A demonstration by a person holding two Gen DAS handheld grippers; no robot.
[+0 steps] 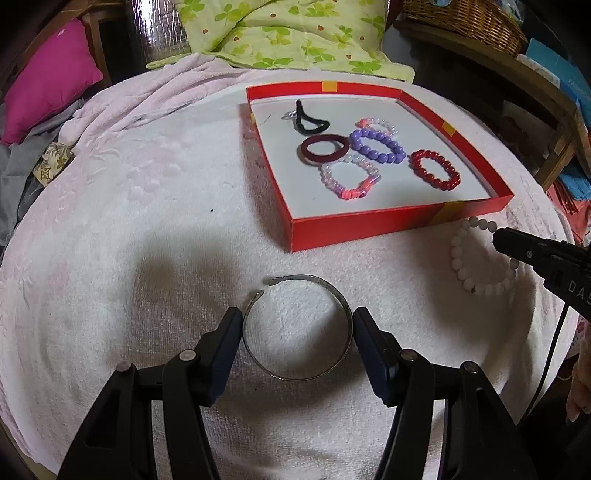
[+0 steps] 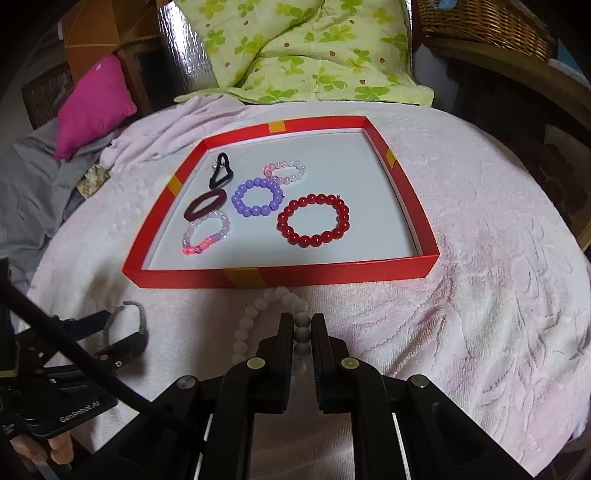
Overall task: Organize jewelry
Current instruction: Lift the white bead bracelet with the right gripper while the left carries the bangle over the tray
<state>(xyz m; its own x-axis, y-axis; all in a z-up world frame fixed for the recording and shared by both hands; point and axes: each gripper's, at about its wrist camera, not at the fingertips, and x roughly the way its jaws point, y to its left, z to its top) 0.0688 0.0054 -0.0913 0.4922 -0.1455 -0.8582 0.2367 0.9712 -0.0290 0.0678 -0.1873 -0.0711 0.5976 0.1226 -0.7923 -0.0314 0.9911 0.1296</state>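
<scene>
On the near towel: a thin metal bangle (image 1: 297,328), an open-ended silver hoop, lies flat on the fluffy pale-pink towel (image 1: 147,221).
Left gripper: the left gripper (image 1: 297,325) is spread wide, a black finger on either side of the bangle; whether they touch the metal I cannot tell.
Right gripper: the right gripper (image 2: 303,334) is clenched on the white bead bracelet (image 2: 258,314), three matte round beads pinched between its ribbed black fingers.
White bead bracelet: it rests on the towel just near of the tray's front wall, right of the bangle.
Tray: the red cardboard tray (image 2: 332,271), shallow and square with yellow tape patches on its walls and a smooth white floor, sits at the far side of the towel.
Inside the tray: a glossy red bead bracelet (image 2: 314,221) on the right, a purple bead bracelet (image 2: 256,197) in the middle, a clear-and-pink bead bracelet (image 2: 284,171) beyond it.
Left part of the tray: a dark maroon hair band (image 2: 205,205), soft and oval, a translucent pink bracelet (image 2: 207,234) just near of it, a black loop (image 2: 221,171) farthest.
Background: green leaf-print bedding (image 2: 295,55), a magenta cushion (image 2: 92,103), a wicker basket (image 2: 487,22).
</scene>
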